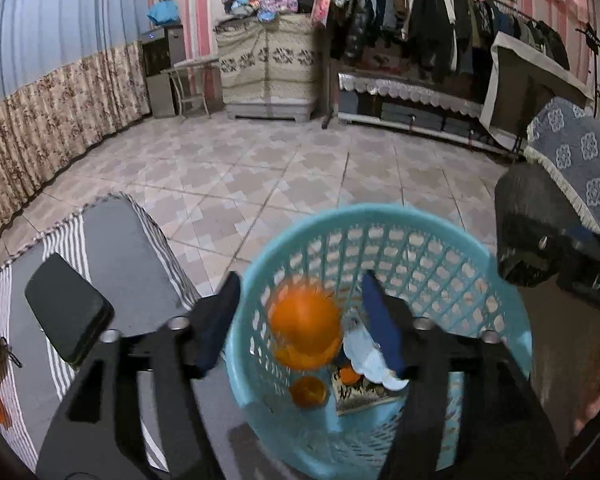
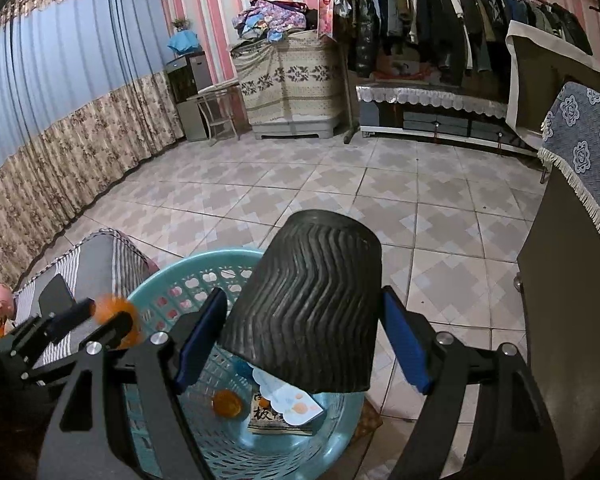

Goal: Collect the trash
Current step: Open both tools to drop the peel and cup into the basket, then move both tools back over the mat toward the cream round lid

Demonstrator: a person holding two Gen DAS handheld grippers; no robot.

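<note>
Left wrist view: your teal basket sits on the tiled floor, holding peel and paper. Keep the inverted black ribbed bin gripped by the right gripper over the rim. The left gripper is released; the blurred orange peel lies between its spread jaws, above the basket. Hold centred until it lands.

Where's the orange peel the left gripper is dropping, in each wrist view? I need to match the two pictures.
Left wrist: the orange peel is at lower centre, blurred, between the left gripper's open fingers, over the blue basket.
Right wrist: the orange peel is at lower left, at the left gripper's fingertips, by the basket's left rim.
Shared landmark: the blue basket, with the white paper scrap inside.
</note>
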